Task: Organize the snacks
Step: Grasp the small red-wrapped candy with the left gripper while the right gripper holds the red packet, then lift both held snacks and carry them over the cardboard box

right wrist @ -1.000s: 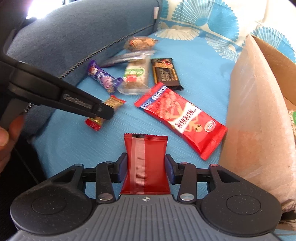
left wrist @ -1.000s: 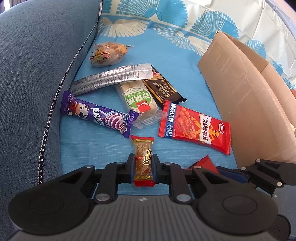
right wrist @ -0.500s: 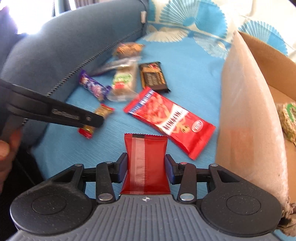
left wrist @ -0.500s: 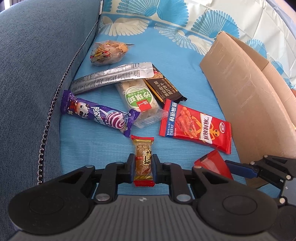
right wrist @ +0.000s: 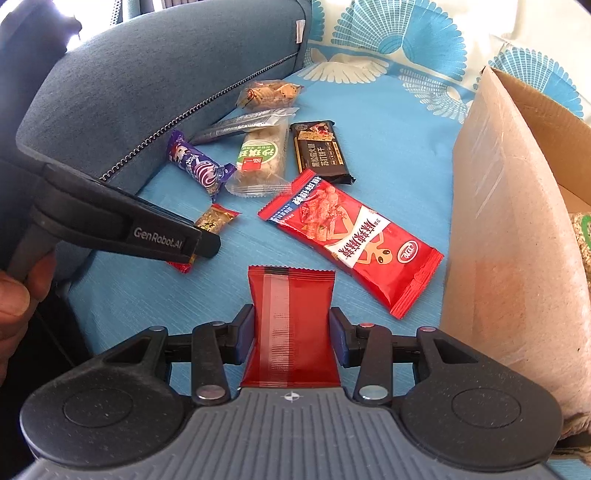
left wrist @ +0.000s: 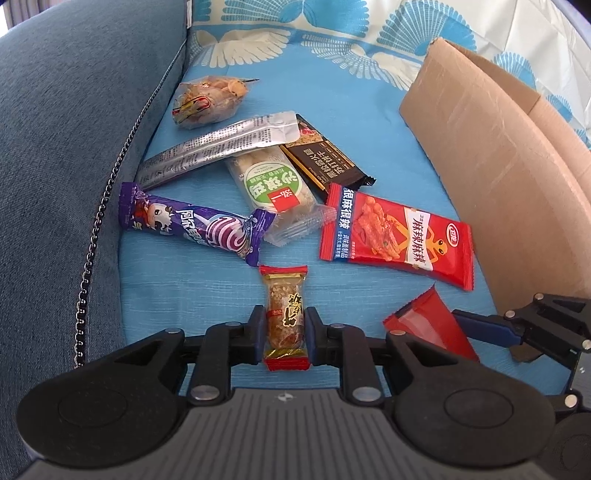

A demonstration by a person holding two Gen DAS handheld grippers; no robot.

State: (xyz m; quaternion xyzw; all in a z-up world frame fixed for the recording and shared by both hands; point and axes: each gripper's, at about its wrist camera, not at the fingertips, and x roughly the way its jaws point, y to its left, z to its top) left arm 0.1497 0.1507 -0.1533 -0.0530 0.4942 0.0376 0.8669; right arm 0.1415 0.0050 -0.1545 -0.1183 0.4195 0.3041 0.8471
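My left gripper (left wrist: 284,332) is shut on a small brown candy bar (left wrist: 285,314) with red ends, just above the blue sheet. My right gripper (right wrist: 291,332) is shut on a plain red packet (right wrist: 291,325), held above the sheet beside the cardboard box (right wrist: 509,240). The red packet also shows in the left wrist view (left wrist: 428,325). Loose on the sheet lie a red spicy snack bag (left wrist: 395,232), a purple lollipop pack (left wrist: 195,225), a green-label cake (left wrist: 273,188), a dark biscuit bar (left wrist: 325,155), a silver stick pack (left wrist: 221,144) and a clear bag of nuts (left wrist: 207,99).
A blue sofa cushion (left wrist: 74,147) with a zipper rises along the left. The cardboard box wall (left wrist: 491,158) stands on the right, with a green-label snack (right wrist: 583,236) inside. A patterned pillow (left wrist: 332,22) lies at the back.
Both grippers have kept their hold. The right gripper with the red packet has lifted and moved toward the box side; the left gripper has barely moved.
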